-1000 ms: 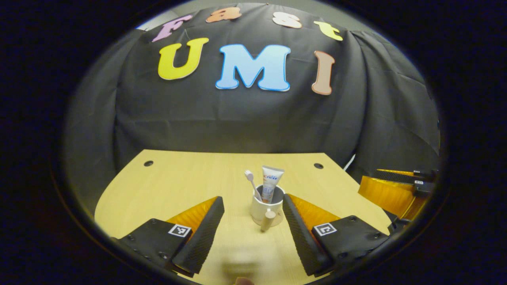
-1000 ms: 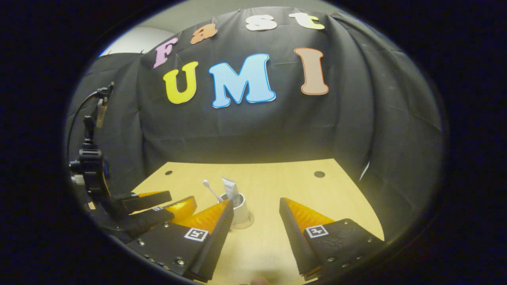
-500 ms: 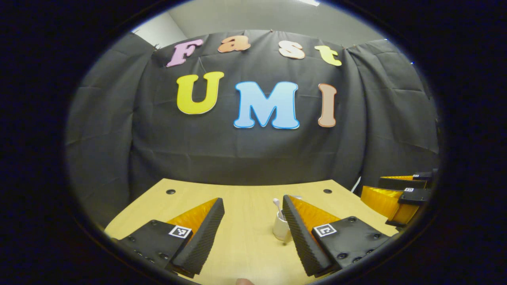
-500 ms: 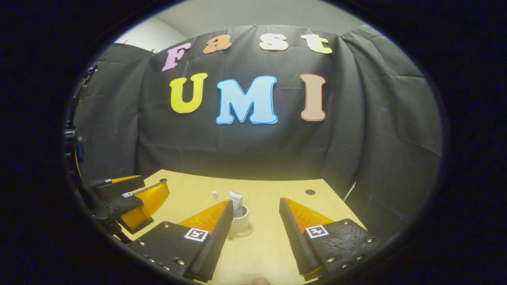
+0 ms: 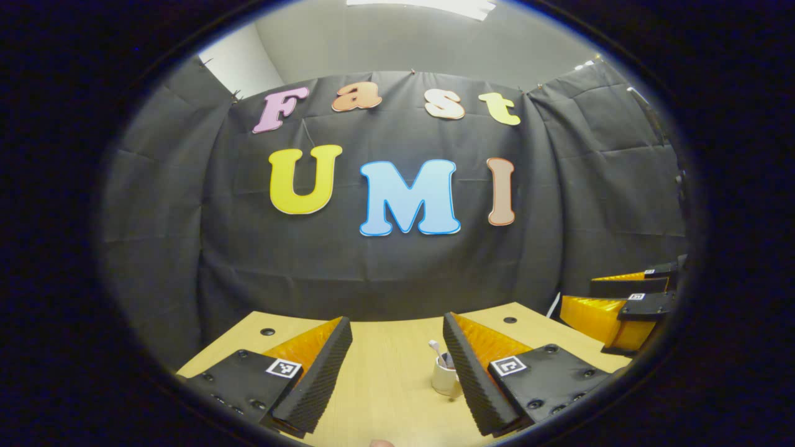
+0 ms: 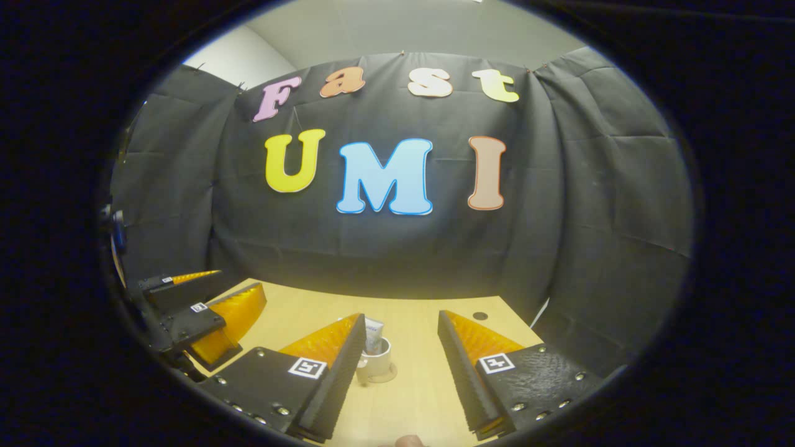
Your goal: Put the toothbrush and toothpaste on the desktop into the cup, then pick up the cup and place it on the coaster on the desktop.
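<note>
The small white ceramic cup (image 6: 377, 359) stands upright on the round pale coaster (image 6: 386, 374), on the light wooden desktop (image 6: 410, 397). In the right gripper view the white toothpaste tube (image 6: 373, 333) rises from the cup, and in the left gripper view the white toothbrush (image 5: 436, 349) leans out of the cup (image 5: 443, 375). So the things already lie as the task asks; I judge that no further placing is needed.

The right gripper (image 6: 397, 372) has its fingers wide apart and holds nothing. The cup is ahead of it and a little to its left, just behind the tip of its left finger. The left gripper (image 5: 394, 375) is also wide and empty; for it the cup is ahead and to its right, partly hidden by the right finger. Both are well apart from the cup; which is nearer, I cannot tell.
</note>
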